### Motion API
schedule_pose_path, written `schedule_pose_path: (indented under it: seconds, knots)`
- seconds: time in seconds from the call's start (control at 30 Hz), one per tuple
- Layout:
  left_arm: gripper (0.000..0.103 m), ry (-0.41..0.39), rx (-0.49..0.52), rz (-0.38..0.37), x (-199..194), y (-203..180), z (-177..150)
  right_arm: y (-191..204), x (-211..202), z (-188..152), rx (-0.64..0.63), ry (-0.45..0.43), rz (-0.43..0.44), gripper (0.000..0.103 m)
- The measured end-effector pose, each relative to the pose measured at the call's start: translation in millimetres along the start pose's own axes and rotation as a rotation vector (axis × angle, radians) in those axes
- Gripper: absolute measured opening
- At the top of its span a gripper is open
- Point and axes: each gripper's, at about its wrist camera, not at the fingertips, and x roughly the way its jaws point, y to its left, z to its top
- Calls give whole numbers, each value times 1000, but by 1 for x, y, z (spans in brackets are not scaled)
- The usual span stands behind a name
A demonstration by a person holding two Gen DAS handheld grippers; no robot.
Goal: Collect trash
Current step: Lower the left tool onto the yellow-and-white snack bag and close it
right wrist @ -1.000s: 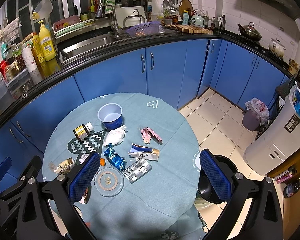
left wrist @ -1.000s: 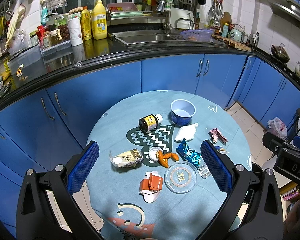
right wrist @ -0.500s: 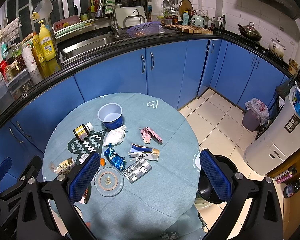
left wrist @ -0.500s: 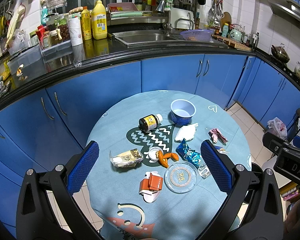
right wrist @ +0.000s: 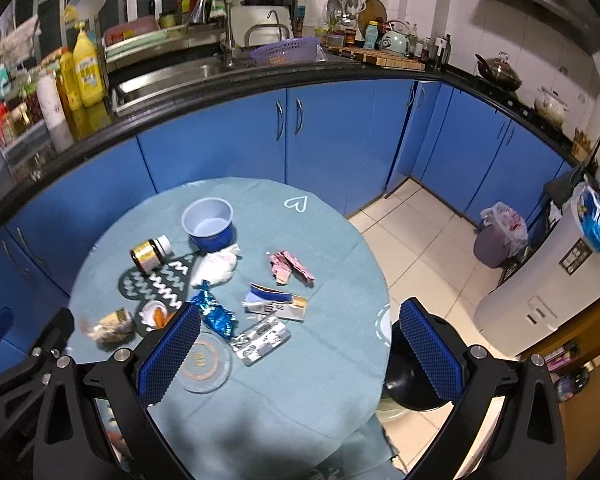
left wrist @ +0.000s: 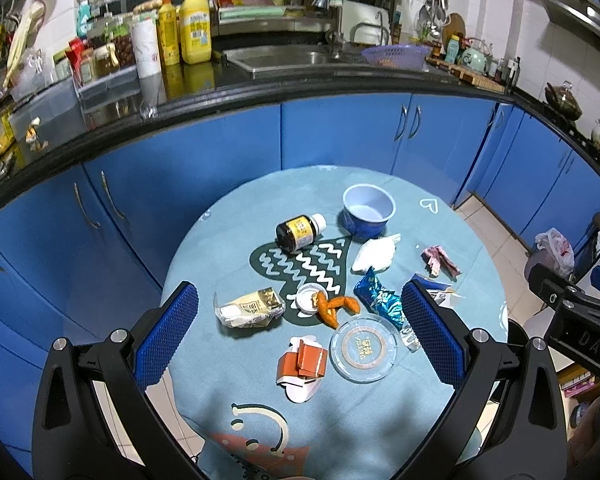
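Trash lies on a round table with a teal cloth (left wrist: 228, 364): a brown bottle (left wrist: 298, 232), a blue cup (left wrist: 368, 210), a white tissue (left wrist: 374, 255), a blue foil wrapper (left wrist: 378, 300), a clear round lid (left wrist: 363, 349), an orange carton piece (left wrist: 306, 360), a beige wrapper (left wrist: 250, 306), orange peel (left wrist: 334, 306), a pink wrapper (right wrist: 288, 268), a flattened box (right wrist: 276, 304) and a blister pack (right wrist: 262, 340). My left gripper (left wrist: 300, 336) is open above the near trash. My right gripper (right wrist: 298, 348) is open above the table's right side. Both are empty.
A dark bin (right wrist: 414, 368) stands on the floor just right of the table. Blue cabinets (left wrist: 340, 136) and a black counter with a sink (left wrist: 292, 56) curve behind. A bagged bin (right wrist: 498, 236) and a white appliance (right wrist: 548, 288) stand at the right.
The right wrist view has shifted a little and is blurred, so the right gripper is moving slightly. The left gripper and the trash have not moved.
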Motion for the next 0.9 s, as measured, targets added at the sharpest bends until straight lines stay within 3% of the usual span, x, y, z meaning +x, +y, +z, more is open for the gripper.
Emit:
schedule_pose_path:
  seconds: [0.13, 0.23, 0.47, 0.7, 0.9]
  knots:
    - [100, 64, -11, -4, 28, 10, -6, -6, 23, -4, 17, 7, 16, 97]
    - [100, 122, 11, -6, 53, 17, -16, -13, 52, -11, 47, 55, 63, 97]
    - [100, 289, 19, -4, 112, 41, -44, -8, 118, -40, -3, 200, 77, 97]
    - [100, 331, 24, 9, 147, 55, -38, 12, 156, -52, -47, 295, 137, 97]
    - [100, 382, 32, 10, 174, 63, -37, 19, 171, -53, -80, 319, 138, 97]
